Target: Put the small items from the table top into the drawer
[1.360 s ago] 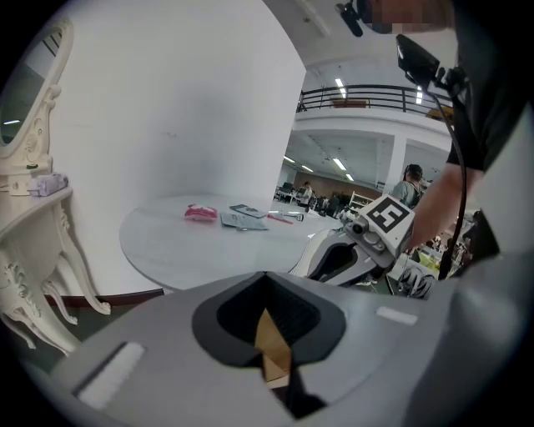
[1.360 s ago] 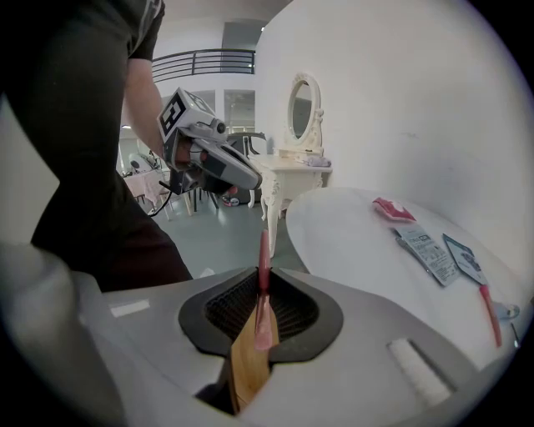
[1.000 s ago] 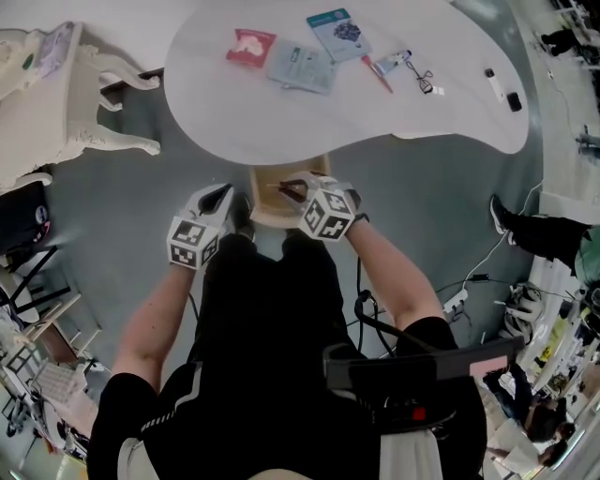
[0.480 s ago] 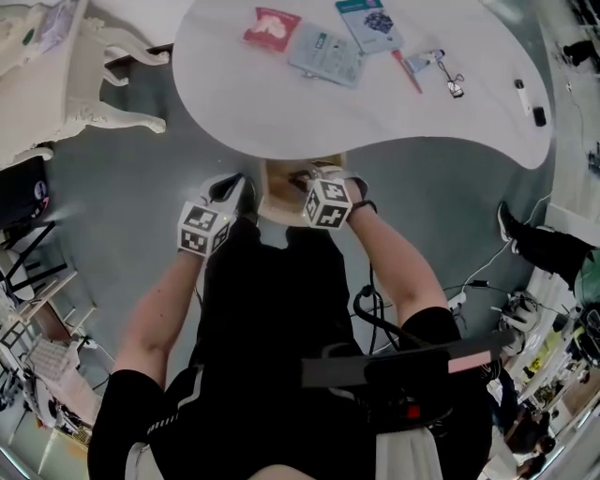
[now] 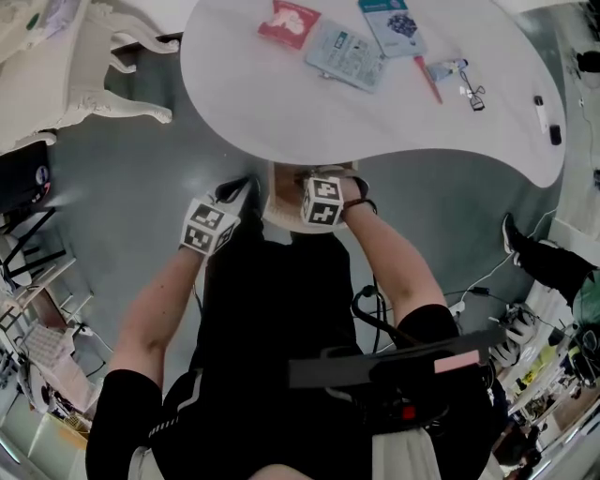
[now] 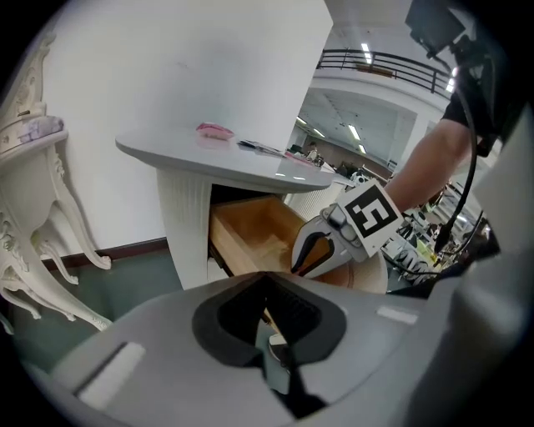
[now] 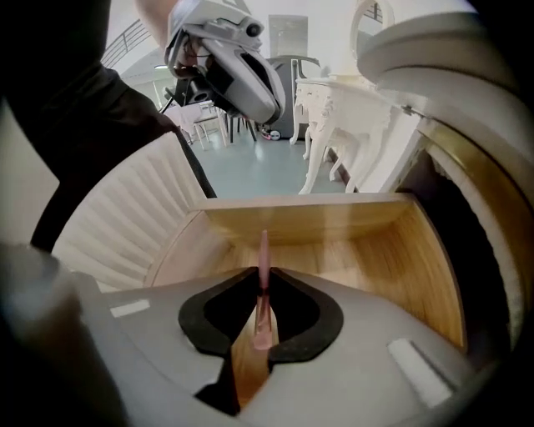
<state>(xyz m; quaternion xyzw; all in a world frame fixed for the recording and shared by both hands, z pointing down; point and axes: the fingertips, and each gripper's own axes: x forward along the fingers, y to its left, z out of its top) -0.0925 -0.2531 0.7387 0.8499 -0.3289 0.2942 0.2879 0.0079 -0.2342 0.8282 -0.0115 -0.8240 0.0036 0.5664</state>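
Note:
My right gripper is shut on a thin pink stick and holds it over the open wooden drawer, tip pointing at the drawer's far wall. In the head view the right gripper hangs above the drawer just below the table's edge. My left gripper hovers beside the drawer's left side, jaws together and nothing in them. On the white table lie a red packet, a grey-blue packet, a blue packet, a red pen and an eyelash curler.
Two small dark items rest near the table's right end. A white ornate side table stands to the left. Cables and a power strip lie on the grey floor at right. The drawer's ribbed white front curves round its near side.
Both grippers have drawn closer to the table's edge. The right gripper has carried the pink stick further in over the drawer. Its grip is unchanged.

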